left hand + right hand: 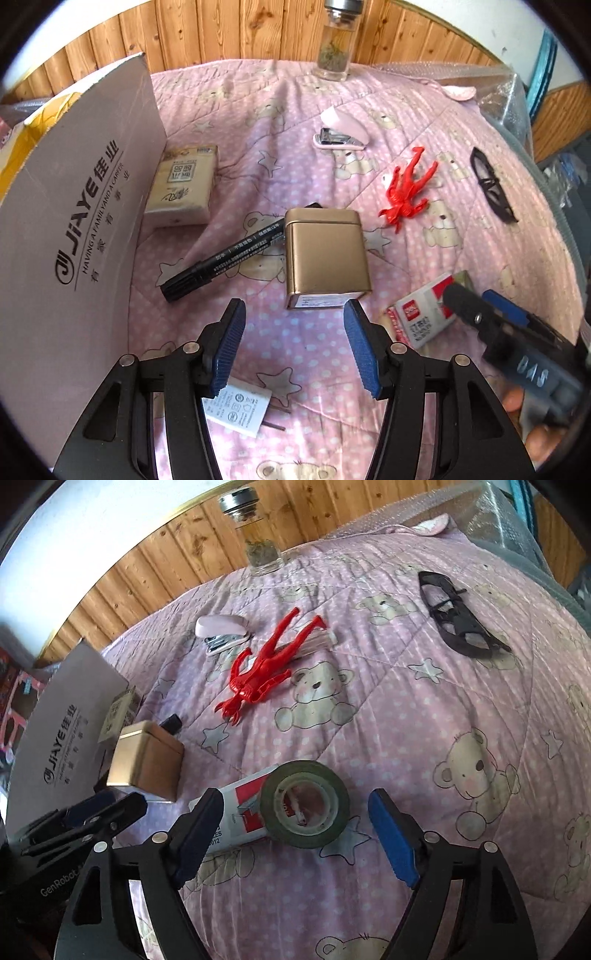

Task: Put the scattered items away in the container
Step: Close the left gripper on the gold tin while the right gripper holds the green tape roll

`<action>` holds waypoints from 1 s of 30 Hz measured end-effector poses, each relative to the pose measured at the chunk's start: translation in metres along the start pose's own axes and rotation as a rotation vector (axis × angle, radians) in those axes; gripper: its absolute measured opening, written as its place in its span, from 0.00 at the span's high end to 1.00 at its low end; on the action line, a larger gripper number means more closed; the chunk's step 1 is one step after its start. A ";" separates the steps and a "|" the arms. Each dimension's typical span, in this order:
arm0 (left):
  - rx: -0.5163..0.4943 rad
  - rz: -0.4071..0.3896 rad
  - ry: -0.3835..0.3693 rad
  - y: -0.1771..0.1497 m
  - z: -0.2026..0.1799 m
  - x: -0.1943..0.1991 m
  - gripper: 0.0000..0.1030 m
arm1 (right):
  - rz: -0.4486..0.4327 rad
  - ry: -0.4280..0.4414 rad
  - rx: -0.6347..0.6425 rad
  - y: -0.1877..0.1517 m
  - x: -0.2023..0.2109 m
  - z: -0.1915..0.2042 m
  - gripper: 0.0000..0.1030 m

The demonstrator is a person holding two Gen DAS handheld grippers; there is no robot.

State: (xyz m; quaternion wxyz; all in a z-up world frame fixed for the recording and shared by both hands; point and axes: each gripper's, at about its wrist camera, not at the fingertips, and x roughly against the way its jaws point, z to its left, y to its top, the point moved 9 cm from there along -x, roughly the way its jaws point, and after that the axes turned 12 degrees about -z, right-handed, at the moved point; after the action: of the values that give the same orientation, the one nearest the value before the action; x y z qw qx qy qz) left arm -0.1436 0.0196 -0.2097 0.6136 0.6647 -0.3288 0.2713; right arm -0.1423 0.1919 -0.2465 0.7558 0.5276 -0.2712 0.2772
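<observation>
The container, a cardboard box with a grey printed flap (74, 221), stands at the left. My left gripper (295, 328) is open just short of a gold tin (325, 258), with nothing between its pads. A black marker (225, 258) lies against the tin, and a tissue pack (181, 184) lies by the flap. A white plug (240, 406) lies under the left finger. My right gripper (295, 801) is open above a dark tape roll (304, 805). The roll rests on a staples box (236, 812). The pads stand apart from the roll.
Farther back on the pink bear quilt (424, 720) lie a pink stapler (221, 631), a red toy figure (262, 668) and black glasses (458, 616). A glass bottle (255, 531) stands by the wooden wall. The left gripper (85, 816) shows beside the tin (147, 760).
</observation>
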 end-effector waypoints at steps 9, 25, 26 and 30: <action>-0.065 -0.020 0.034 0.023 -0.023 -0.012 0.43 | 0.019 0.028 0.008 0.001 0.002 0.002 0.33; 0.233 0.073 -0.005 0.046 -0.008 -0.013 0.43 | 0.021 0.073 -0.075 0.007 0.013 -0.006 0.52; 0.254 0.092 0.005 0.047 -0.010 -0.017 0.43 | 0.024 0.079 -0.076 0.007 0.013 -0.005 0.52; 0.252 0.149 0.059 0.049 -0.024 -0.029 0.43 | 0.035 0.085 -0.071 0.005 0.014 -0.002 0.52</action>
State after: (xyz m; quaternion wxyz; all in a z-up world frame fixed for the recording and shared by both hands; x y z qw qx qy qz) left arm -0.1992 0.0448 -0.1985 0.5127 0.7020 -0.3224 0.3747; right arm -0.1358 0.1969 -0.2342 0.7801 0.4832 -0.2576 0.3027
